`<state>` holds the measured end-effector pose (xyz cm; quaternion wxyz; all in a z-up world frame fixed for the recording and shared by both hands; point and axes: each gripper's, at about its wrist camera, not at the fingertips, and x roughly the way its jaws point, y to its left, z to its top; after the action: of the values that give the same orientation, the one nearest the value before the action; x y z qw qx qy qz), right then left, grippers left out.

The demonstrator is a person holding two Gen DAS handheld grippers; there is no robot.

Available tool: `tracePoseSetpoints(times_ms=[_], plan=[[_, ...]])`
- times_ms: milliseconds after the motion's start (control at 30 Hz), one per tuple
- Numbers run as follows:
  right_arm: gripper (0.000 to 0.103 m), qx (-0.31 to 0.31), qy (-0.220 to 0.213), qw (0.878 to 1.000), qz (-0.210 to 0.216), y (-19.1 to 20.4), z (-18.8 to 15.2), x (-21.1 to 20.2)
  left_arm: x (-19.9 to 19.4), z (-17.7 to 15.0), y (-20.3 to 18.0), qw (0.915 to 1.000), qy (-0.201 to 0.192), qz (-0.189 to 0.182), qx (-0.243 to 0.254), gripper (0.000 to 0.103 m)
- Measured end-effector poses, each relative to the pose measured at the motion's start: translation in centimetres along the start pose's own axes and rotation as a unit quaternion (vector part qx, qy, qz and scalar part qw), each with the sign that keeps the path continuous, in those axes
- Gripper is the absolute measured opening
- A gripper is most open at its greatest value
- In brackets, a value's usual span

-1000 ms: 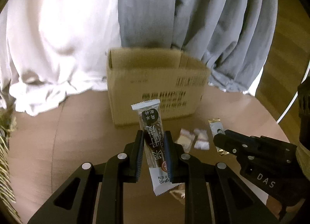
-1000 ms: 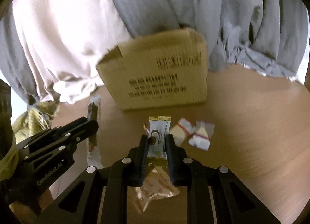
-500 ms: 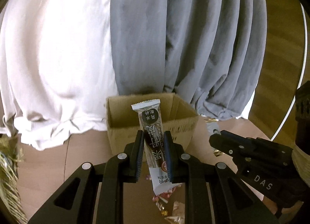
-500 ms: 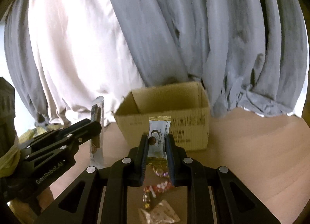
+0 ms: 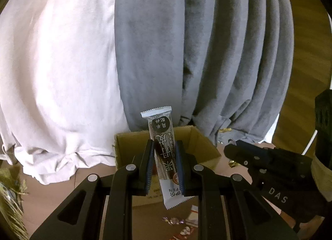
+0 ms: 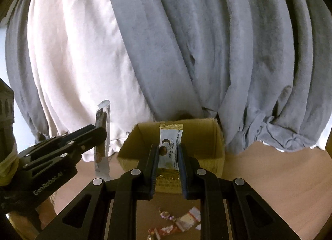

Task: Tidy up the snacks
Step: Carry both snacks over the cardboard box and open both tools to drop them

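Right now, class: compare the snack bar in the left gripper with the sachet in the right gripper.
The snack bar is long, narrow and dark-printed; the sachet is shorter, wider, white with gold ends. Both are sealed and stand upright, each clamped in a gripper before the open cardboard box.

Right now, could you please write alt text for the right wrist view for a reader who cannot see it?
The right gripper clamps a white-and-gold snack packet upright in front of an open cardboard box on a wooden table. At left, the left gripper holds a long snack bar; grey and white curtains hang behind, and small wrapped candies lie below.
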<state>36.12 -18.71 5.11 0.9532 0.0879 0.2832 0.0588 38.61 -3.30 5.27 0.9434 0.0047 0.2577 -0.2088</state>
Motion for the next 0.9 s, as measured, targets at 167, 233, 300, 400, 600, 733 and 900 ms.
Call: tracePoseSetpoints(times_ms=[167, 233, 300, 400, 600, 733, 900], plan=[[0.02, -0.008, 0.004, 1.0, -0.002, -0.3, 1.3, 1.8, 1.8, 1.0, 0.7, 0.9999, 0.003, 0.012, 0.0, 0.021], [0.02, -0.009, 0.009, 1.0, -0.001, -0.5, 1.7, 2.6, 2.7, 1.4, 1.1, 0.9999, 0.005, 0.016, 0.001, 0.021], [0.02, -0.01, 0.014, 1.0, -0.001, -0.7, 2.1, 3.6, 3.5, 1.8, 1.4, 0.9997, 0.008, 0.021, 0.002, 0.021], [0.02, -0.007, 0.026, 1.0, 0.002, -1.0, 2.5, 5.1, 4.8, 2.1, 1.6, 0.9996, 0.015, 0.022, 0.008, 0.021], [0.02, -0.003, 0.054, 0.998, 0.011, -1.9, 2.9, 7.9, 8.0, 2.1, 2.0, 0.9988, 0.046, 0.013, 0.007, 0.021], [0.02, -0.004, 0.068, 0.998, 0.01, -2.5, 3.1, 9.6, 9.6, 1.8, 2.1, 0.9979, 0.063, 0.011, 0.005, 0.022], [0.025, -0.016, 0.086, 0.996, -0.001, -2.9, 3.2, 11.4, 10.7, 1.5, 2.1, 0.9973, 0.07, 0.018, 0.013, 0.037]])
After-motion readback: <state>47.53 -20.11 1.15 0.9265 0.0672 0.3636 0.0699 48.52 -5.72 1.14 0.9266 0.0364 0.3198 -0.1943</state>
